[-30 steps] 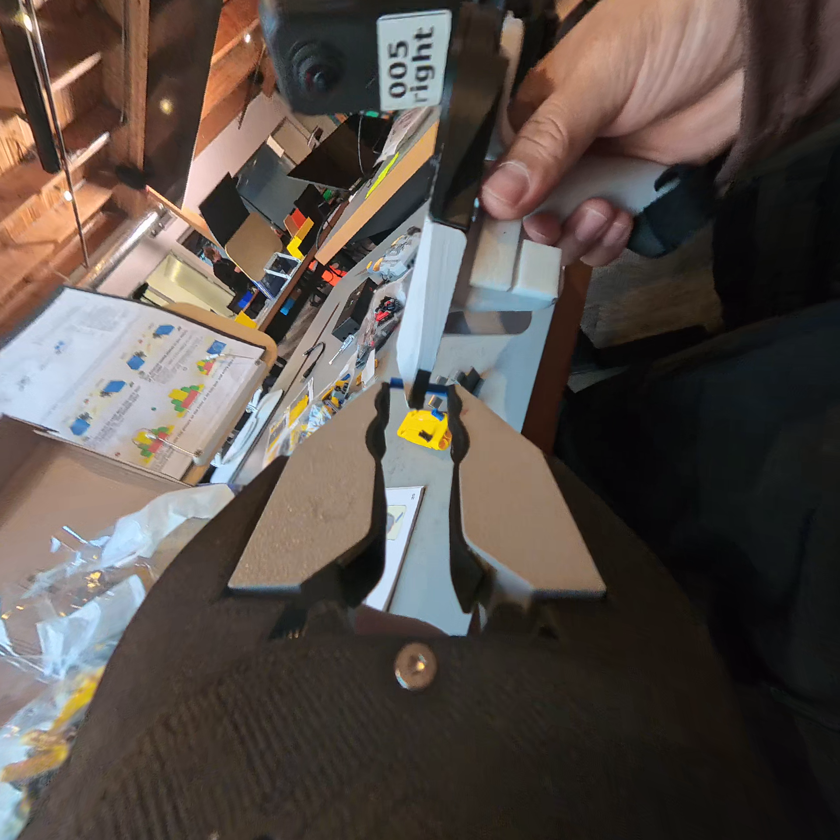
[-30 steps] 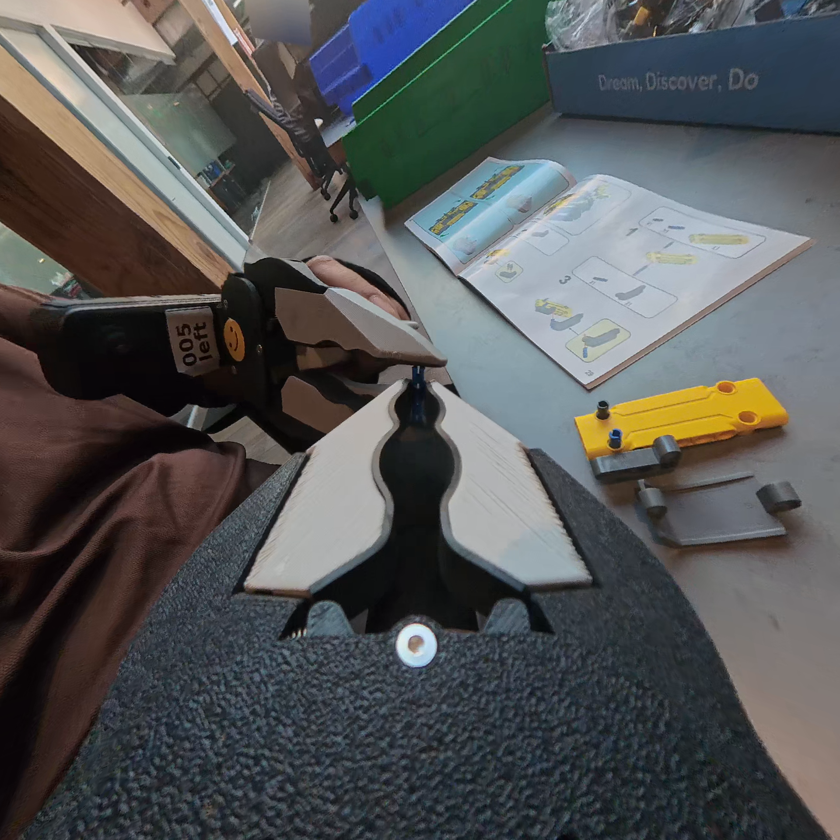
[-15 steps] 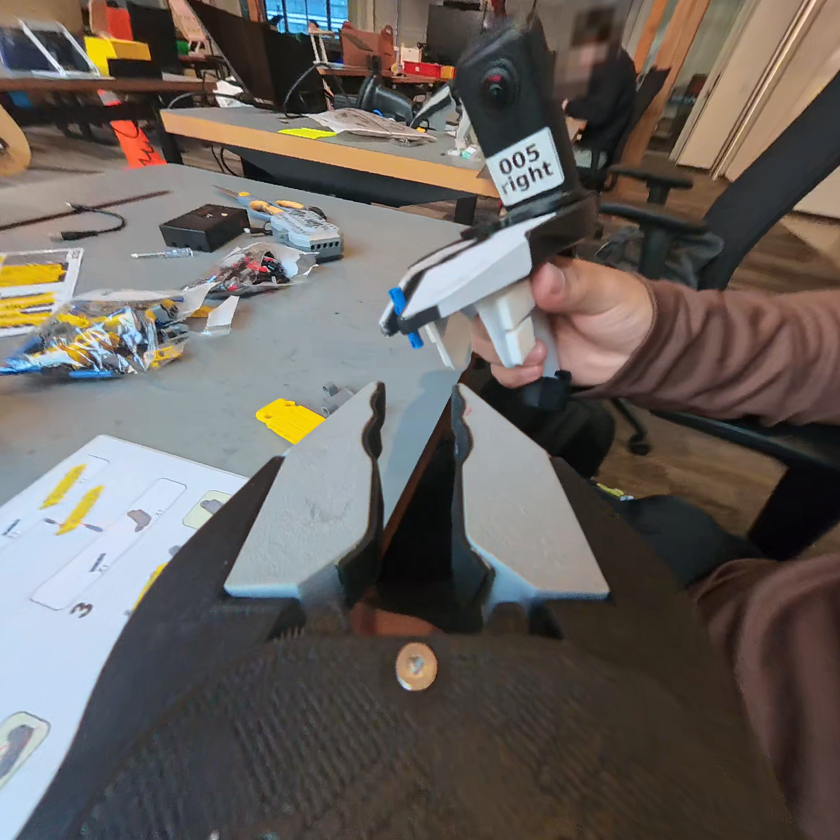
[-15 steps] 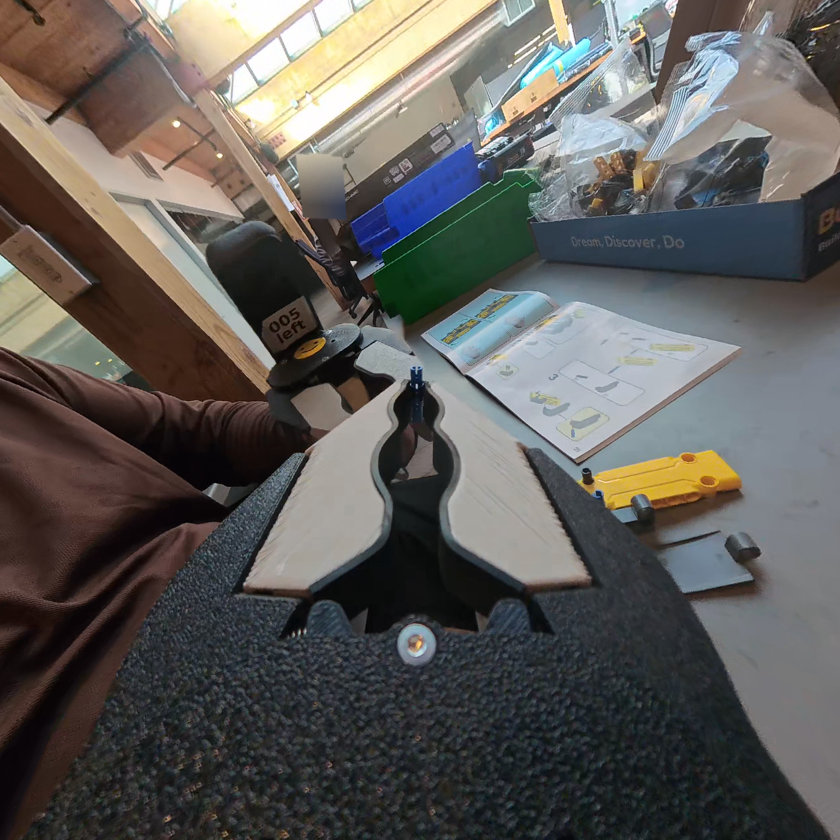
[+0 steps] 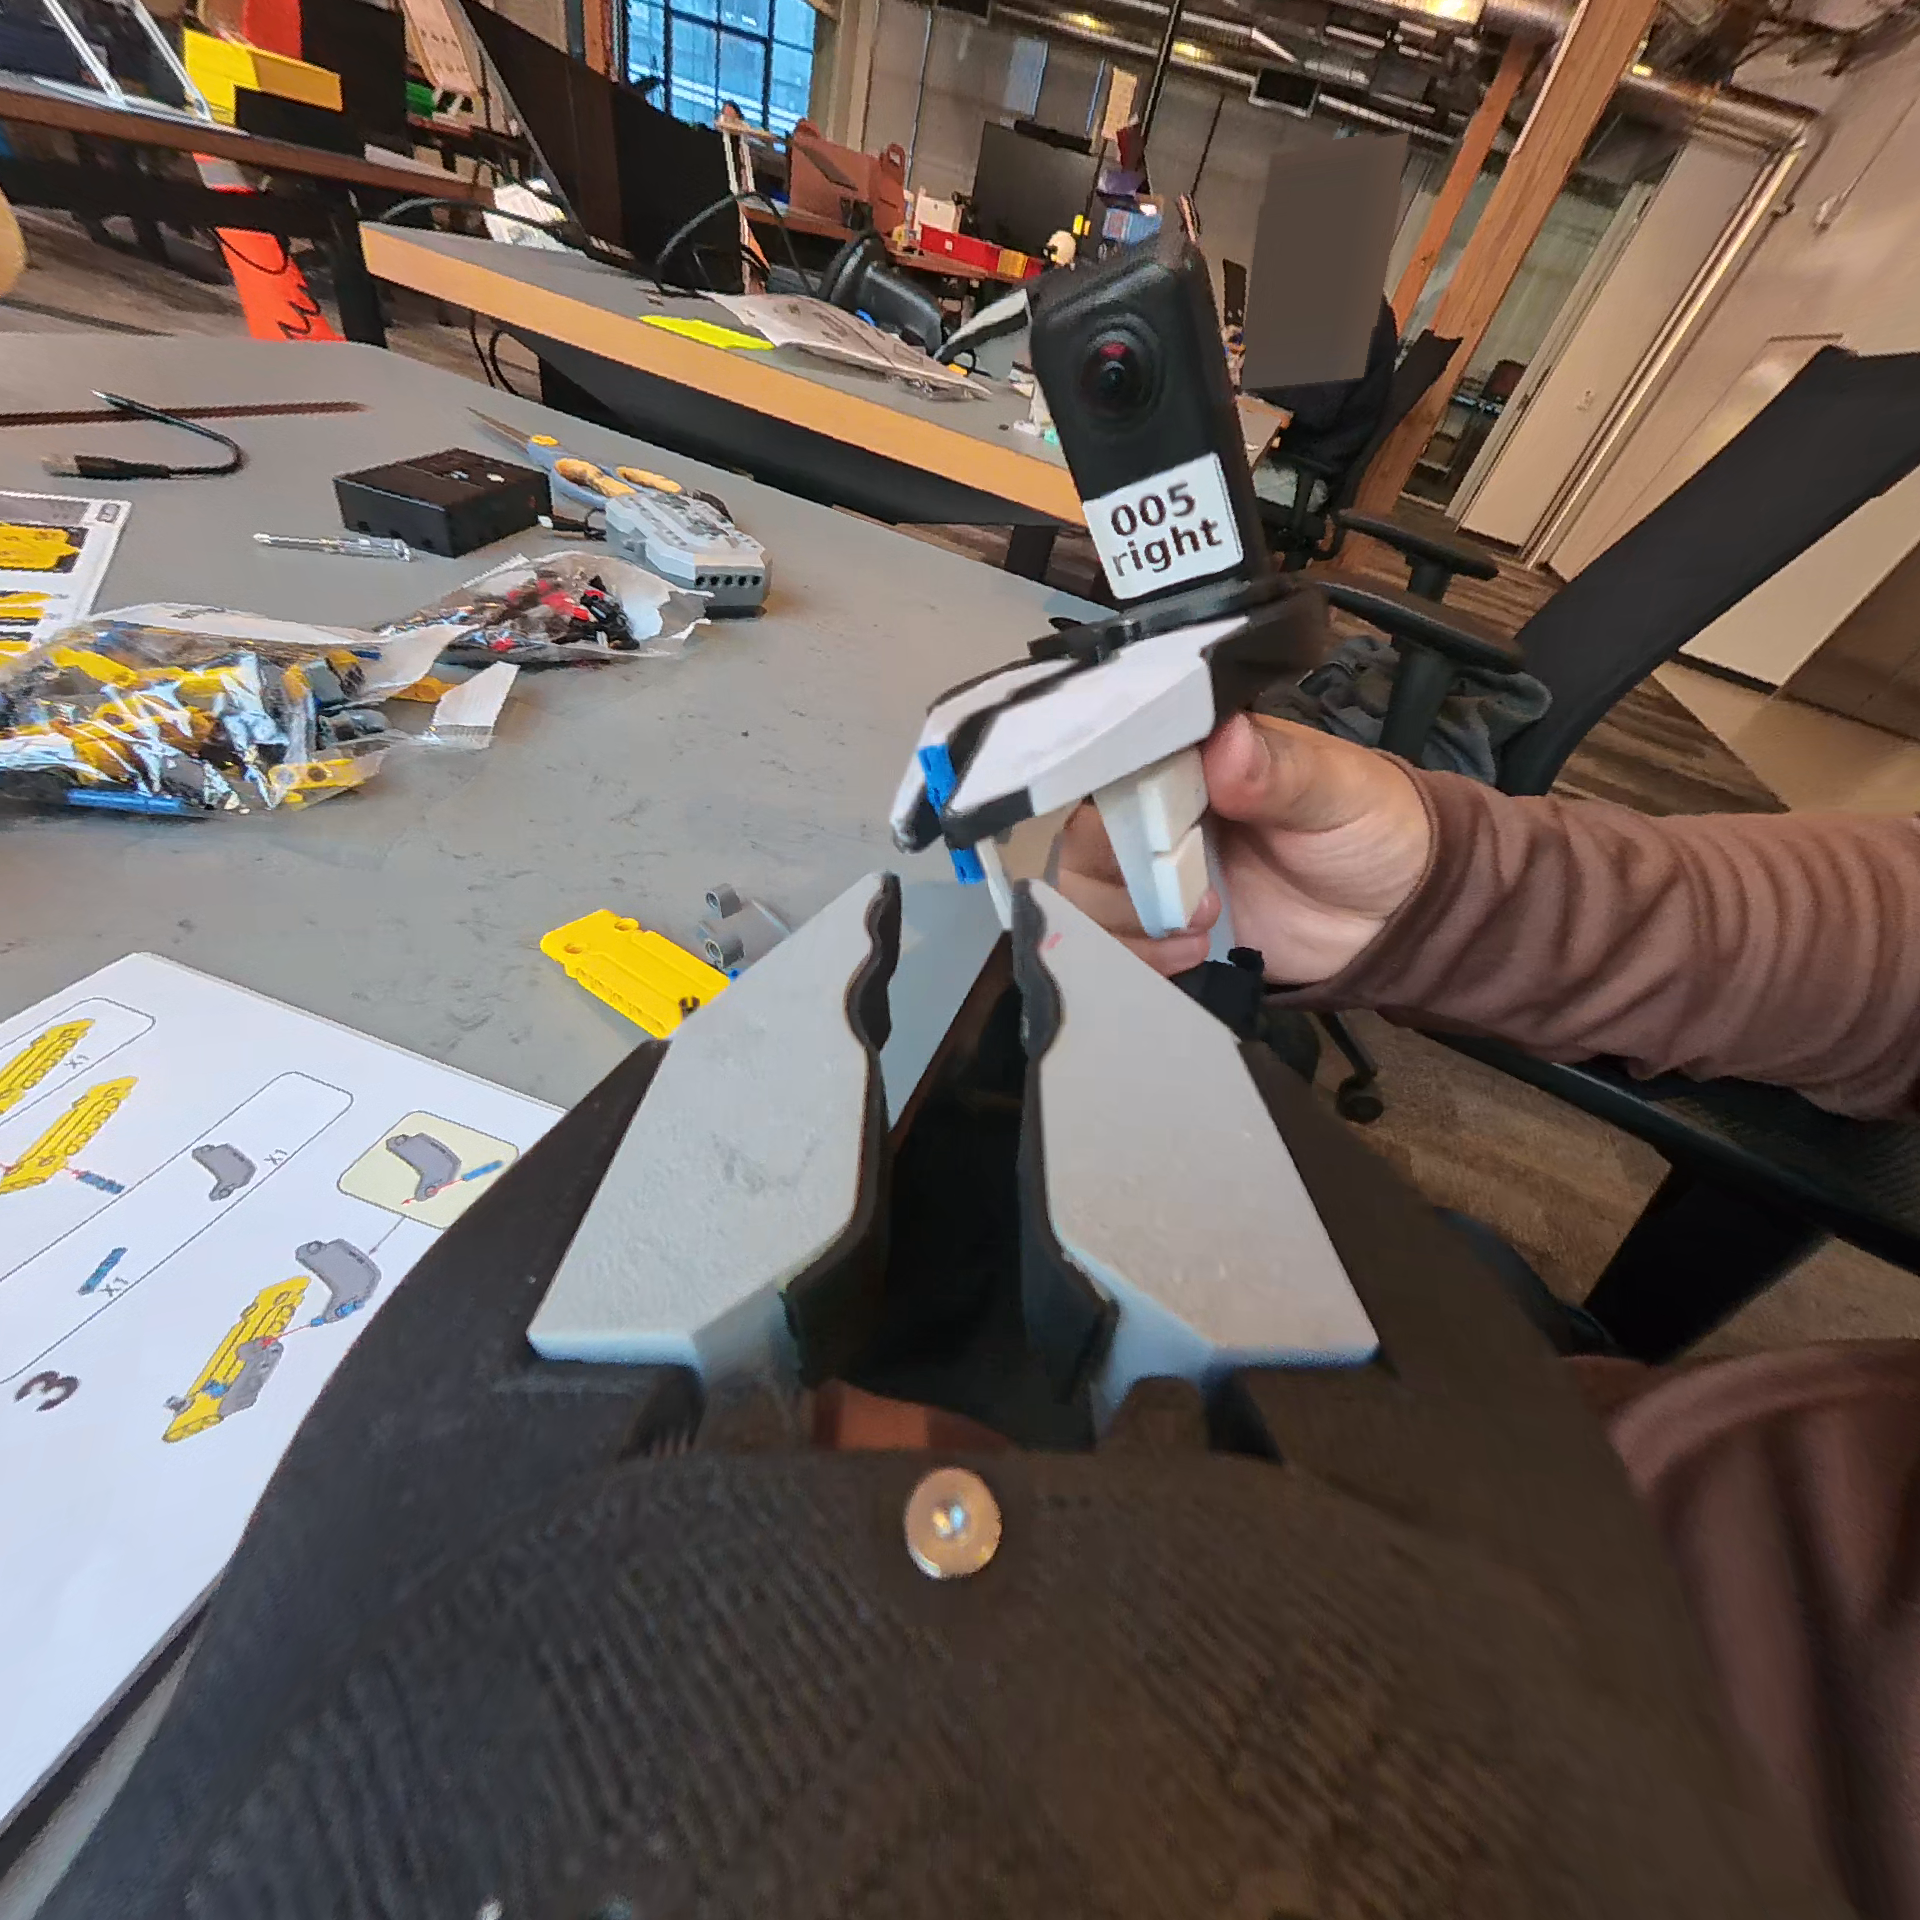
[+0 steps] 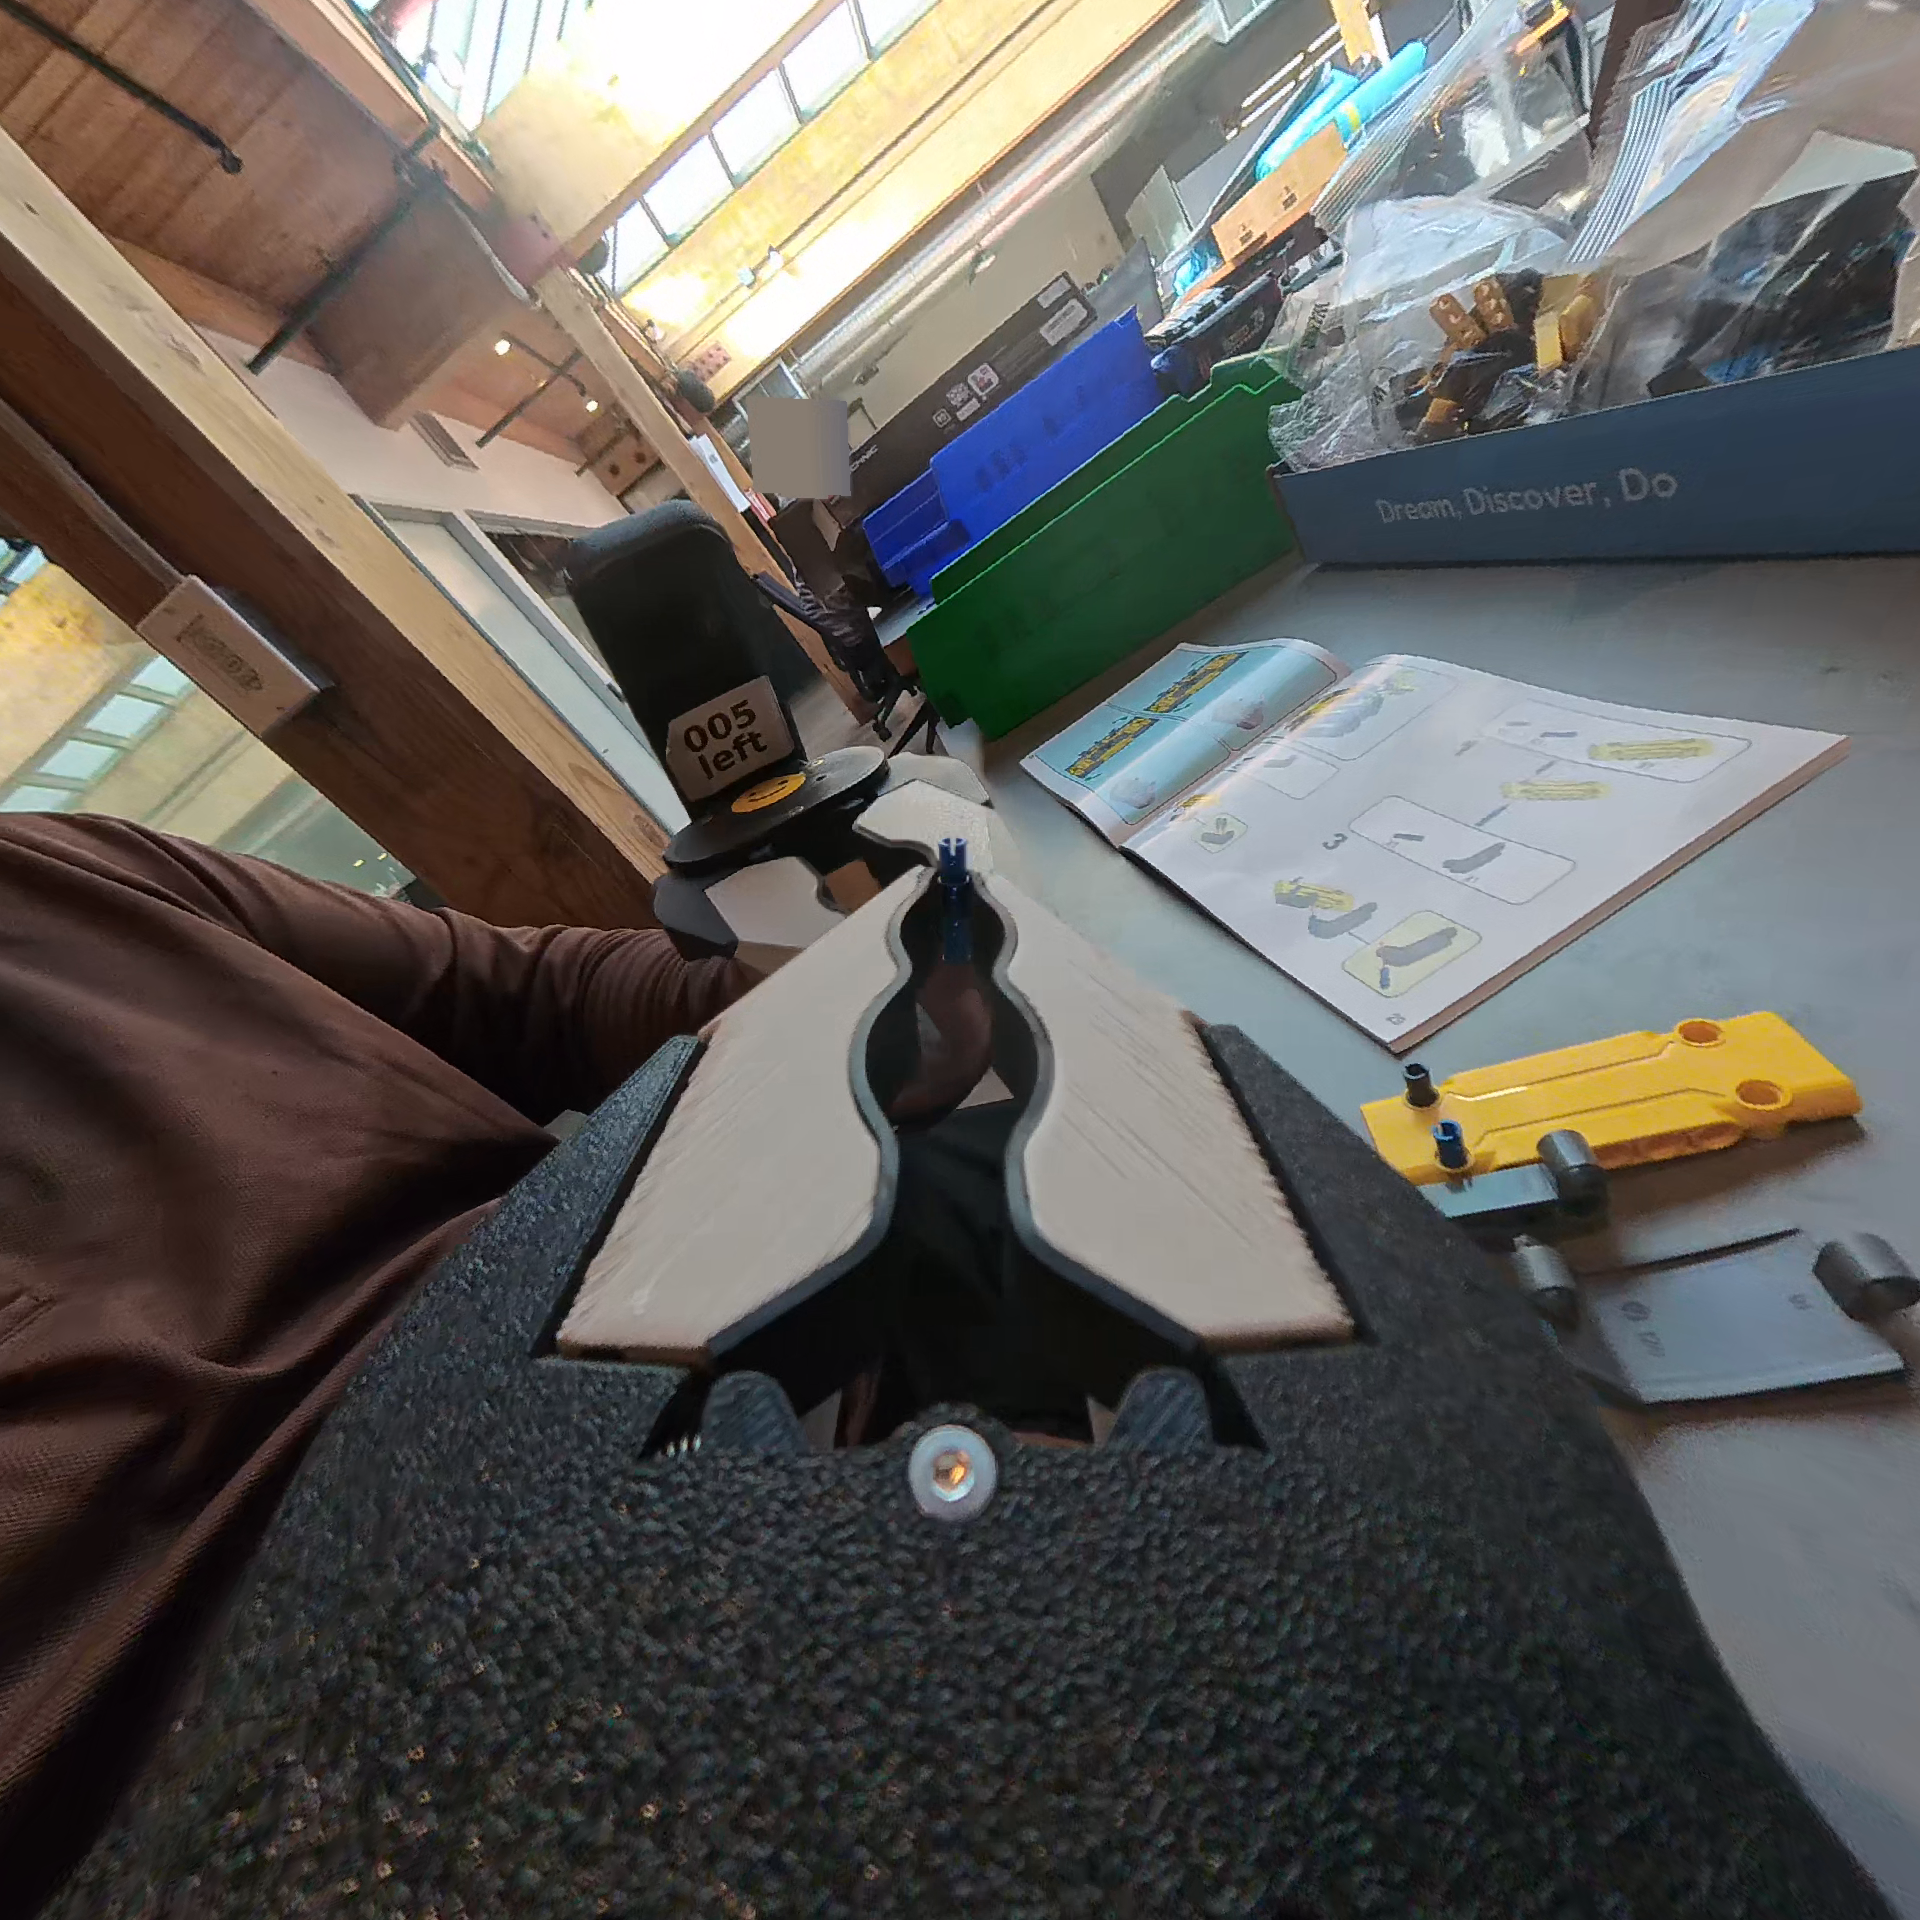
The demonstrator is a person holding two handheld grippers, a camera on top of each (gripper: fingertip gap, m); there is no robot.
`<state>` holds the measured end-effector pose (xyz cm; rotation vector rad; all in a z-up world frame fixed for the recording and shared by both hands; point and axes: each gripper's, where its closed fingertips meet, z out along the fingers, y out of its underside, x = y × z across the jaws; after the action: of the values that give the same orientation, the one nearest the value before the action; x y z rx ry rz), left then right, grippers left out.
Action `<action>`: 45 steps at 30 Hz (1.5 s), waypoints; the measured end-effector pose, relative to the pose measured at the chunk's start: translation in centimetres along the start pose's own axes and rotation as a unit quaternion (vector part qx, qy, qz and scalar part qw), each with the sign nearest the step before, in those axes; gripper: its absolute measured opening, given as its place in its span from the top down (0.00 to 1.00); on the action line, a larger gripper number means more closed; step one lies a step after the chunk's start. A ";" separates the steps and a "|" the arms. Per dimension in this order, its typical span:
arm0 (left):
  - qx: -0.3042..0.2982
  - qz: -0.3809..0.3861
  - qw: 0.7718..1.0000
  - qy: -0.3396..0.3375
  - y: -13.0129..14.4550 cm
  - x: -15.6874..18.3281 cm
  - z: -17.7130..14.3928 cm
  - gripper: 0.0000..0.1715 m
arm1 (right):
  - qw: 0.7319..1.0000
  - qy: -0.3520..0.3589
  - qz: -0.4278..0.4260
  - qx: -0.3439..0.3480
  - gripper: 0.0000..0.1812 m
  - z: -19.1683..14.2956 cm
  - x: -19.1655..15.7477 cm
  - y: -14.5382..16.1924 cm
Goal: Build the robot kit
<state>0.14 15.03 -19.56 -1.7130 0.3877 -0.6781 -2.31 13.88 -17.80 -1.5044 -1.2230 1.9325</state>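
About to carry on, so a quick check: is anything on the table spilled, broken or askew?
Nothing stands out. The right claw is shut on a blue pin; the left claw is open and empty. The yellow plate and booklet lie flat.

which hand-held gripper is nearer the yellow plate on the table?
Left. The left hand-held gripper hangs open just beside the yellow plate. The right hand-held gripper, shut on a blue pin, is raised farther off.

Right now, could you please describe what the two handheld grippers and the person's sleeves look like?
Each gripper has two flat, pale grey fingers with wavy black inner edges on a rough black body with a silver screw. The left gripper and right gripper look alike. A black camera bearing a white label stands on the right one, above a white trigger handle. The sleeves are brown ribbed knit.
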 end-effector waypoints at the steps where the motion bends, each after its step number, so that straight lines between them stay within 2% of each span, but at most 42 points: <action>1: 0.007 -0.004 1.000 0.000 -0.3 -0.1 -0.1 0.91 | 1.000 0.000 -0.002 -0.002 0.96 0.1 0.0 0.1; 7: 0.017 -0.019 1.000 0.006 -0.5 -0.3 -0.4 0.99 | 1.000 0.014 -0.015 -0.003 0.96 0.0 0.3 0.1; 10: 0.003 -0.008 1.000 0.001 -0.2 -0.5 -0.4 0.99 | 0.999 0.029 -0.030 -0.017 0.97 -0.3 0.7 0.4; 16: -0.069 0.114 0.991 -0.013 2.1 -0.1 -1.1 0.99 | 0.987 0.057 -0.099 -0.110 0.96 -0.1 0.6 2.9; 20: -0.097 0.142 0.985 -0.022 3.9 0.1 -2.0 0.99 | 0.976 0.063 -0.135 -0.157 0.96 0.5 0.6 4.8; 27: -0.085 0.169 0.981 -0.053 4.0 -0.5 -2.2 0.98 | 0.981 0.060 -0.108 -0.151 0.96 0.7 1.2 4.9; 30: -0.082 0.174 0.979 -0.063 4.2 -0.5 -2.0 0.93 | 0.981 0.069 -0.101 -0.154 0.96 0.8 1.7 5.0; 32: -0.078 0.171 0.979 -0.080 4.1 -1.0 -2.0 0.97 | 0.982 0.068 -0.094 -0.151 0.96 0.9 1.8 5.0; 37: -0.071 0.157 0.982 -0.072 3.7 -1.2 -2.1 0.99 | 0.988 0.046 -0.059 -0.134 0.96 0.9 1.8 4.6; 45: -0.112 0.216 0.966 -0.091 4.8 -1.9 -1.9 0.99 | 0.963 0.089 -0.151 -0.206 0.96 -0.3 3.2 5.7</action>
<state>-2.08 13.50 -24.34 -1.8039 0.7020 -0.1610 -2.04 13.33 -24.33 -1.5297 -1.7297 1.3716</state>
